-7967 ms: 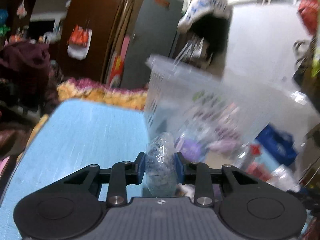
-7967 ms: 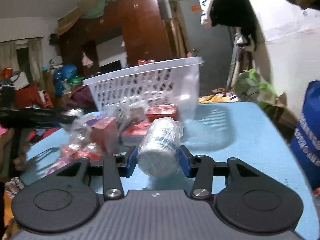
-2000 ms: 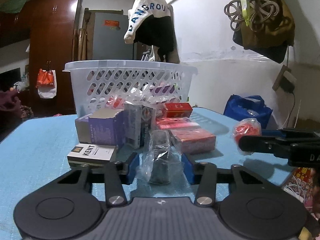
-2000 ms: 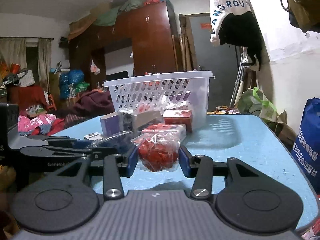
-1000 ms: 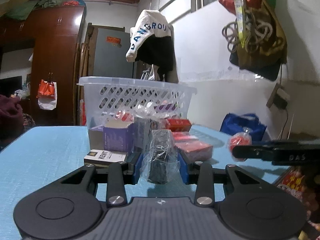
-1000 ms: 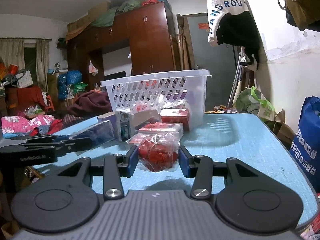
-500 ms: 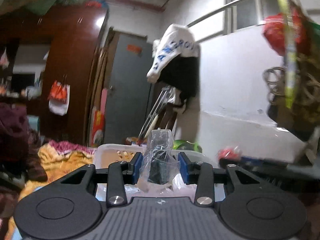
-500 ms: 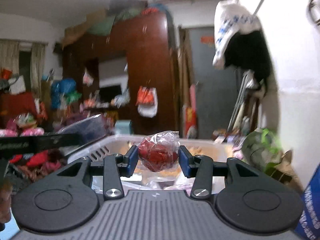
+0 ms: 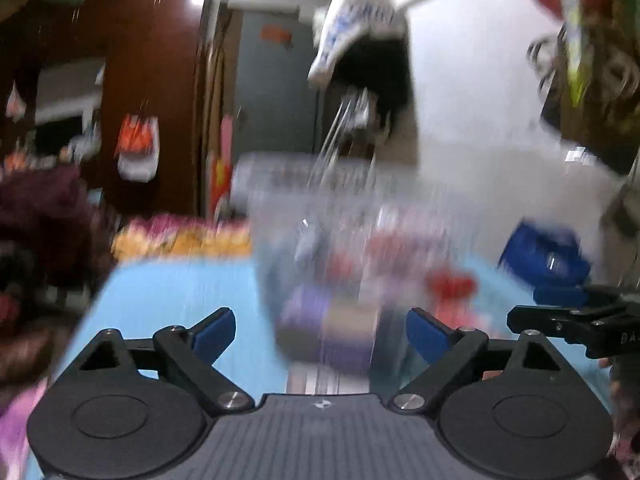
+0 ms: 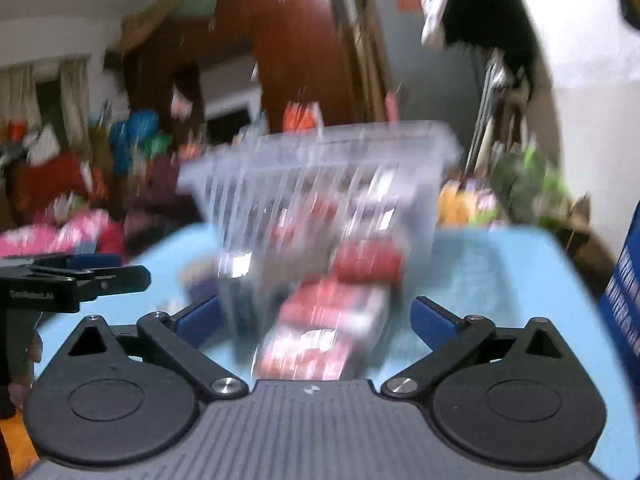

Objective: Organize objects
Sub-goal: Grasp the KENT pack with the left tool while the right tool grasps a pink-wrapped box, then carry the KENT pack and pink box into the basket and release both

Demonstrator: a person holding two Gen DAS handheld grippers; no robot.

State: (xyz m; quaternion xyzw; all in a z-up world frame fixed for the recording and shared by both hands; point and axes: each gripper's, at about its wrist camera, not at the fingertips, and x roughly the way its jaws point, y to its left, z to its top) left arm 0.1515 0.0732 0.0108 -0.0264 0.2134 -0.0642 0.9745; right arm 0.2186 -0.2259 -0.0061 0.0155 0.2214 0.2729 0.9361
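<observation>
we see both views heavily smeared by motion blur, so fine detail is lost. in the left wrist view our left tongs [image 9: 320, 330] stand wide apart with nothing between the blue pads [image 9: 214, 334]. ahead of them the white basket [image 9: 320, 204] sits on the light blue surface [image 9: 168, 300], and a blurred cluster of packets and boxes lies at its near side: a purple box [image 9: 320, 320] just past the tongs and something red [image 9: 452, 284] further to the right. we cannot tell which of these touch the basket. at the right edge of this view the right tongs [image 9: 560, 296] reach in from the side, low over the surface; from here their spread is not clear.

in the right wrist view our right tongs [image 10: 316, 320] are also spread wide, empty, the blue pads [image 10: 432, 322] well apart. straight ahead lies a red wrapped packet [image 10: 320, 332] on the surface [image 10: 500, 272], with a red box [image 10: 368, 260] behind it and the basket [image 10: 320, 168] beyond, its slotted wall showing coloured items inside, too blurred to name. the left tongs [image 10: 108, 266] come in at the left edge, held level.

behind everything stand a dark wooden wardrobe [image 10: 304, 56], a grey door [image 9: 276, 80], and a white and black garment [image 9: 360, 28] hanging on the wall.
</observation>
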